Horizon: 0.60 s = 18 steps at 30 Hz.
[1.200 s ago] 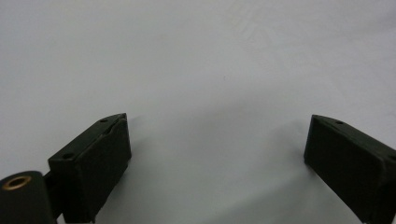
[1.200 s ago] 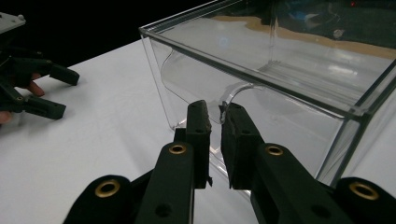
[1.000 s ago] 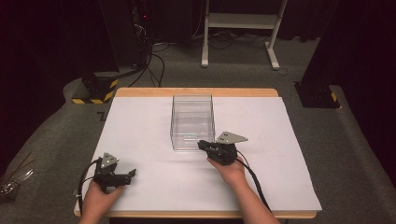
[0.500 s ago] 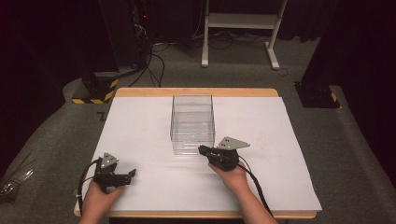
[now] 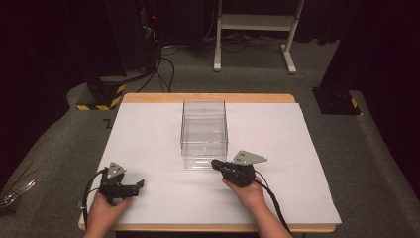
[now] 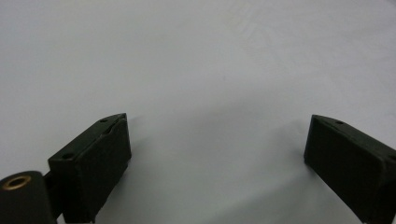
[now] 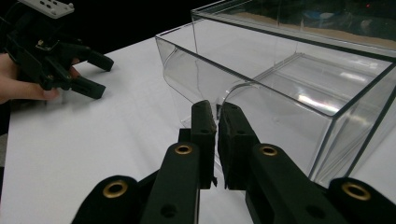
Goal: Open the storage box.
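No legible text or labels

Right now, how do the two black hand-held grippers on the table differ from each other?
The left gripper has its fingers spread wide apart over bare white tabletop, while the right gripper has its fingers nearly together. The left one sits well away from the clear plastic box; the right one points at the box's near wall, right up close. Both are black, each held in one hand, neither holding anything.
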Each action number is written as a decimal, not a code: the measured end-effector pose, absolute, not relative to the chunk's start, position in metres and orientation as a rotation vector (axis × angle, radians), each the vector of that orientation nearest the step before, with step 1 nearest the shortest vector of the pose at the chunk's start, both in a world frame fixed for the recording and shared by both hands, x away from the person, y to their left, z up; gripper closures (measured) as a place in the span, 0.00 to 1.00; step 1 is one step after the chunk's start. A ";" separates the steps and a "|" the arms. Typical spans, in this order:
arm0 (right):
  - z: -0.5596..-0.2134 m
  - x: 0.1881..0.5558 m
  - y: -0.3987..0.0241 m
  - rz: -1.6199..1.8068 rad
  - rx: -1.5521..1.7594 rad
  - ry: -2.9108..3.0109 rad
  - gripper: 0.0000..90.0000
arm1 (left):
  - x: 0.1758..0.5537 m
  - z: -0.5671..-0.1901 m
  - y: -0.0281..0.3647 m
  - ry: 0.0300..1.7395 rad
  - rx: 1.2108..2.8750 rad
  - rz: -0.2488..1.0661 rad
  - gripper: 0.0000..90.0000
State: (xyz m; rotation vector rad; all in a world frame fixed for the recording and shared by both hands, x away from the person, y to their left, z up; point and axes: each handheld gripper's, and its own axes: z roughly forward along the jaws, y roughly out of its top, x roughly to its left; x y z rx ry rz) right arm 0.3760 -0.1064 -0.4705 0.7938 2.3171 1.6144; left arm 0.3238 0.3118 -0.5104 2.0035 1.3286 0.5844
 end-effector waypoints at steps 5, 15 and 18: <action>-0.470 0.370 -0.107 1.614 0.781 2.324 0.95 | 0.324 -0.510 0.312 1.327 2.006 0.587 0.08; -0.470 0.360 -0.109 1.623 0.767 2.337 0.96 | 0.324 -0.510 0.312 1.327 2.008 0.586 0.08; -0.470 0.357 -0.110 1.622 0.764 2.342 0.96 | 0.324 -0.510 0.312 1.329 2.005 0.583 0.08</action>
